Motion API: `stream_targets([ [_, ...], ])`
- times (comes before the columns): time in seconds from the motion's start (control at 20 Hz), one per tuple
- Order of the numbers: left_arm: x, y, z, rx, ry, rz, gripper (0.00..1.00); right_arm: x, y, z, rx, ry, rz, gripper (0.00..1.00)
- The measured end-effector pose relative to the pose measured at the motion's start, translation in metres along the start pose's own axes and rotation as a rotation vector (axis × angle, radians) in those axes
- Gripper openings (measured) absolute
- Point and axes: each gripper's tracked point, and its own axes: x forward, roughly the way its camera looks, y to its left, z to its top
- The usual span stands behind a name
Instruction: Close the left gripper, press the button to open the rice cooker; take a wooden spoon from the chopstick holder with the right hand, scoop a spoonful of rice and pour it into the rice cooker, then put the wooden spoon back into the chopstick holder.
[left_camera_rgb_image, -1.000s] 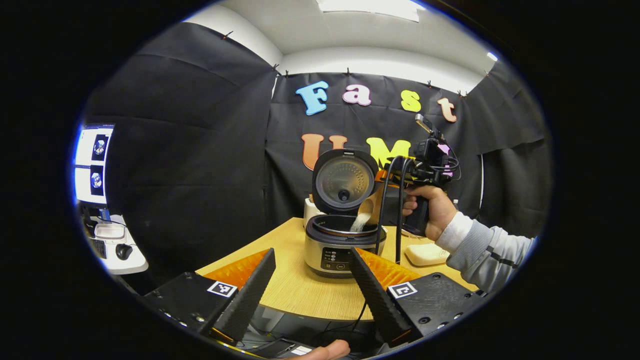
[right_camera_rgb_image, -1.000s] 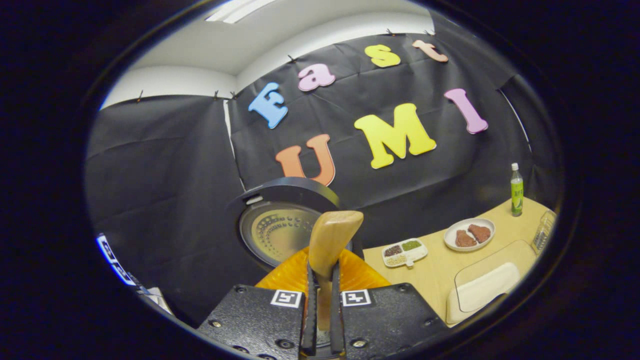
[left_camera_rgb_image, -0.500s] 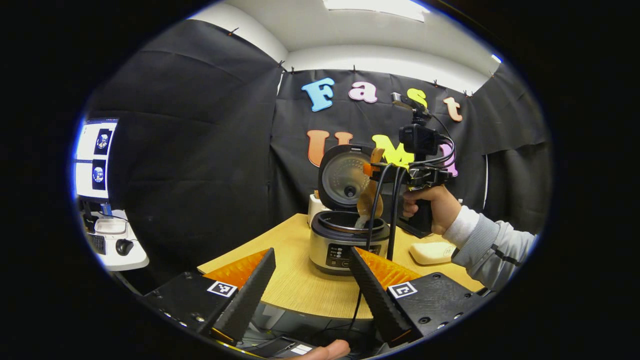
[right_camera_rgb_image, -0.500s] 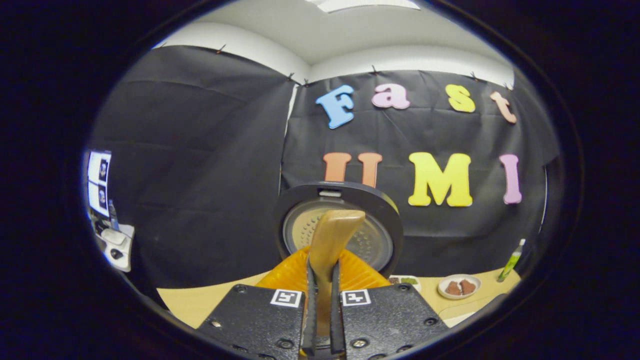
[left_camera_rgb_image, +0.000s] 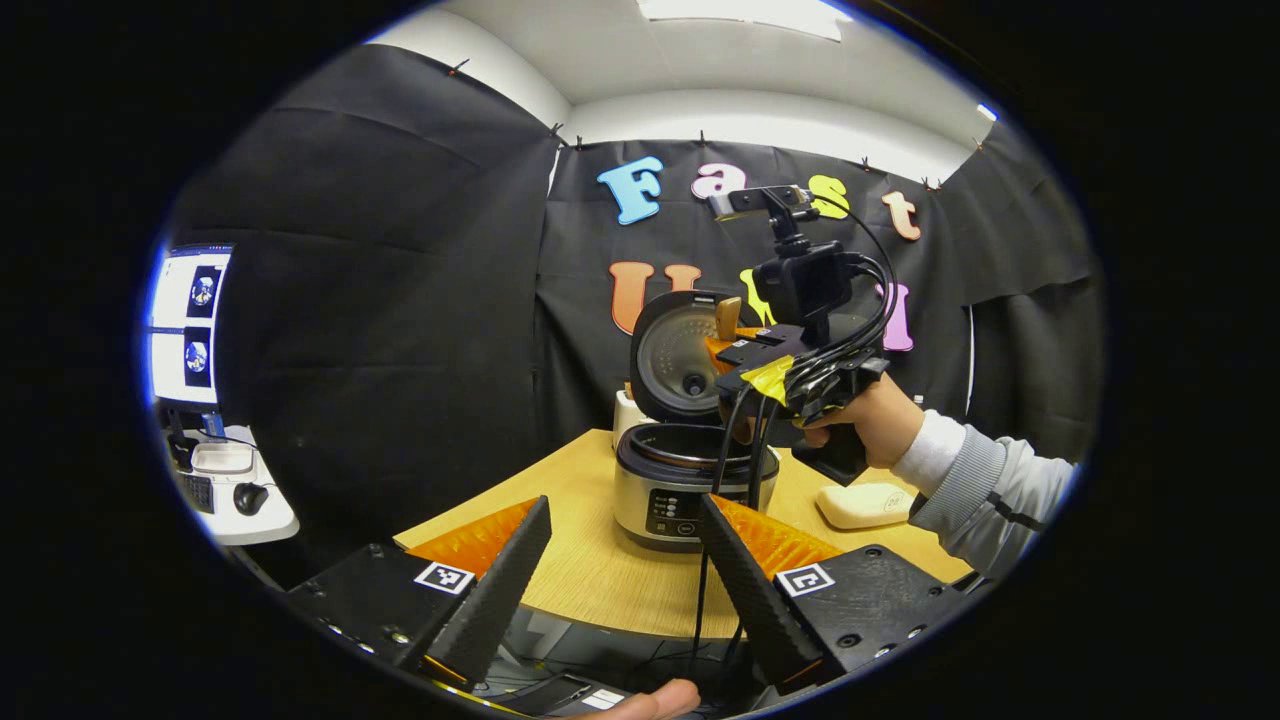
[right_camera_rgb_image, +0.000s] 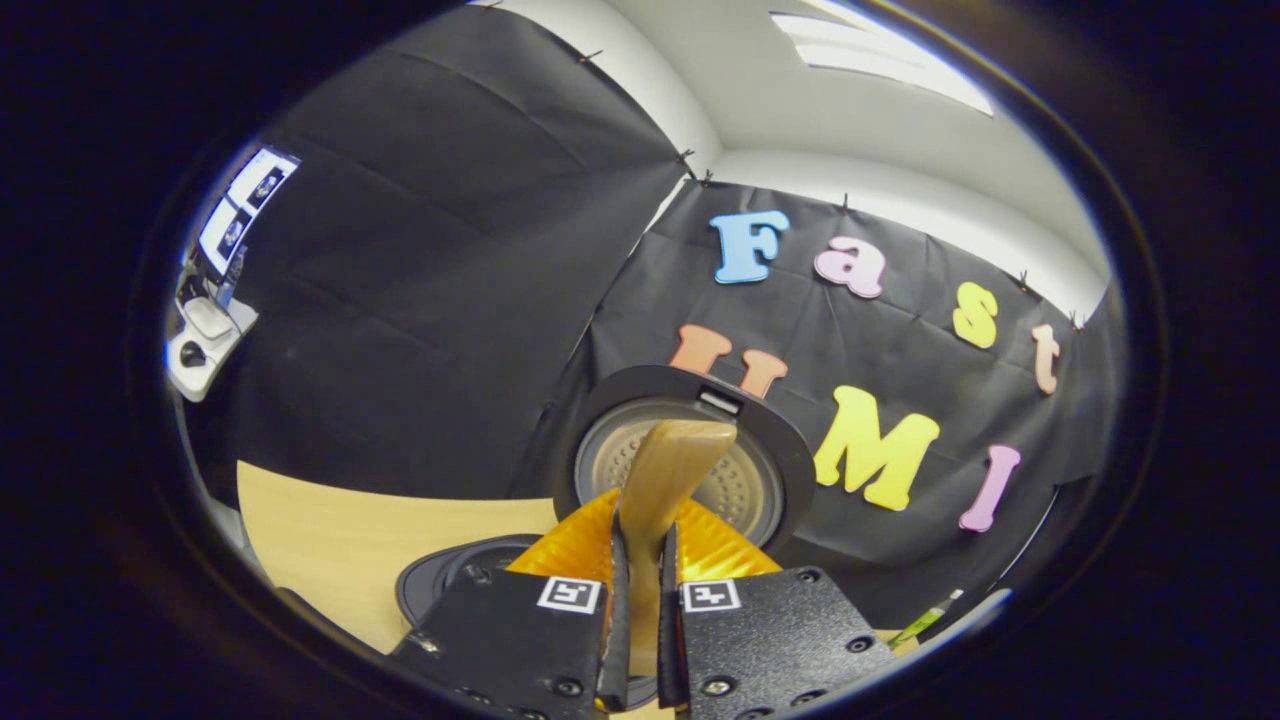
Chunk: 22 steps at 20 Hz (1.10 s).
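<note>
Wooden spoon (right_camera_rgb_image: 665, 470): clamped upright betw. both fingers of right gripper (right_camera_rgb_image: 640, 640), bowl above jaws, over rice cooker (left_camera_rgb_image: 690, 480) near worktop's far edge. Lid up; pour looks done. Left: return spoon to chopstick holder. Left gripper (left_camera_rgb_image: 620, 560): jaws wide apart, empty, off worktop's near edge.

- A light wooden table (left_camera_rgb_image: 590, 560).
- The rice cooker (left_camera_rgb_image: 690, 490) stands on it, lid up.
- A cream pad-like thing (left_camera_rgb_image: 865, 505), perhaps a sponge, lies beside it.
</note>
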Motion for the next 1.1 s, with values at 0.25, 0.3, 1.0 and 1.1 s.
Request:
stream_targets([
  [0.25, 0.004, -0.013, 0.006, -0.015, 0.004, -0.001, 0.95, -0.021, -0.068, 0.008, 0.118, -0.003, -0.094, 0.16],
  [0.3, 0.003, -0.019, 0.008, -0.01, -0.002, -0.007, 0.94, -0.026, -0.083, 0.008, 0.127, -0.004, -0.112, 0.16],
  [1.0, 0.015, -0.094, 0.017, 0.025, 0.004, -0.071, 0.95, -0.118, -0.304, -0.058, 0.19, 0.037, -0.382, 0.17],
  [1.1, 0.018, -0.104, 0.018, 0.03, 0.003, -0.08, 0.95, -0.13, -0.33, -0.071, 0.204, 0.049, -0.415, 0.17],
])
